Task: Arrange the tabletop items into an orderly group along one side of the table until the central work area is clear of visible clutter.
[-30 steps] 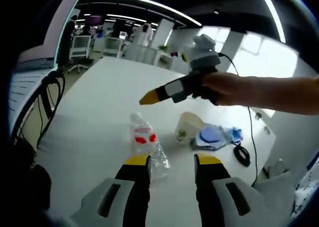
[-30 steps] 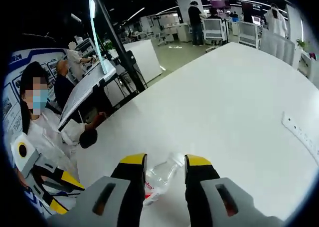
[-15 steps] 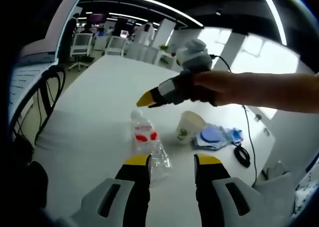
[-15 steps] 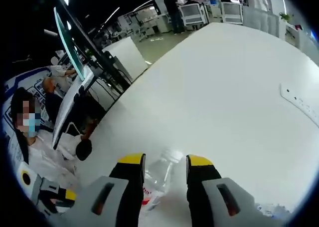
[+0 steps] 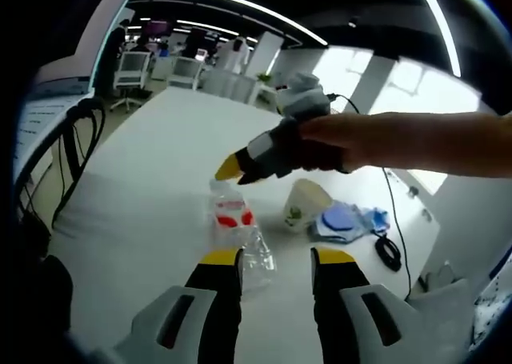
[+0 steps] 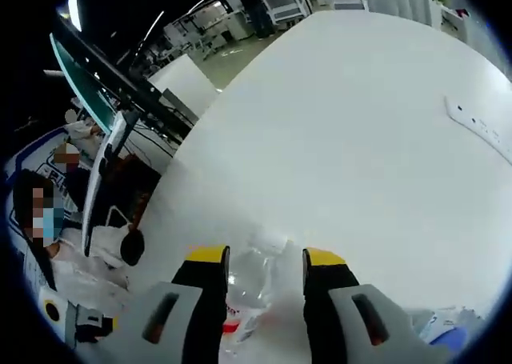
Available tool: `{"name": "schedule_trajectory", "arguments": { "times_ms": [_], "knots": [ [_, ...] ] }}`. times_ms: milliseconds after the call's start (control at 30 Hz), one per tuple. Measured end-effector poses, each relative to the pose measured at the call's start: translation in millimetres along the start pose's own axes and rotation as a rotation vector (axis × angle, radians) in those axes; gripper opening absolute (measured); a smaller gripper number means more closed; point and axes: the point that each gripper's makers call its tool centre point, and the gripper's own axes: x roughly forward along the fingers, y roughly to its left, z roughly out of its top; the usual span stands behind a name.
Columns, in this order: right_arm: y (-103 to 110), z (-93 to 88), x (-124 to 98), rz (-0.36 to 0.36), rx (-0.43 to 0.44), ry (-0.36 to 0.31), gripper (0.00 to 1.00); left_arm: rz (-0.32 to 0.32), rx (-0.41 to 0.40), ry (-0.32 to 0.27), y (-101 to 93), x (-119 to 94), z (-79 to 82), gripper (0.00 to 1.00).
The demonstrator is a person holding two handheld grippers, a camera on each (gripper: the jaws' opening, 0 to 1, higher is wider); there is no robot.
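Observation:
A clear plastic bottle (image 5: 237, 226) with a red label lies on the white table (image 5: 152, 180), just ahead of my left gripper (image 5: 276, 258), which is open with nothing between its jaws. My right gripper (image 5: 230, 167), held by a hand, comes in from the right and hovers just over the bottle's cap end. In the right gripper view the bottle (image 6: 258, 270) lies between the jaws of the right gripper (image 6: 266, 257), which is open. A paper cup (image 5: 303, 203) lies on its side to the right of the bottle.
Blue and clear wrappings (image 5: 345, 219) lie beside the cup, with a black cable coil (image 5: 390, 249) near the table edge. A white power strip (image 6: 480, 129) lies on the table. A person sits at a desk (image 6: 44, 220) beyond the table's edge.
The right gripper has come down and closer to the bottle's cap end; the bottle now sits deeper between its jaws. The left gripper has held still.

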Motion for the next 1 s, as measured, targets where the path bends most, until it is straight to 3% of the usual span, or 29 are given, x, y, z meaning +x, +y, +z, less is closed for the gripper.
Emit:
{"name": "schedule_trajectory", "arguments": {
  "times_ms": [600, 1000],
  "knots": [
    [-1.6, -10.2, 15.6, -0.016, 0.064, 0.072, 0.33, -0.017, -0.011, 0.0, 1.9, 4.3, -1.6, 0.29],
    [-1.9, -8.1, 23.6, -0.014, 0.099, 0.064, 0.31, -0.015, -0.03, -0.008, 6.5, 5.1, -3.5, 0.29]
  ]
}}
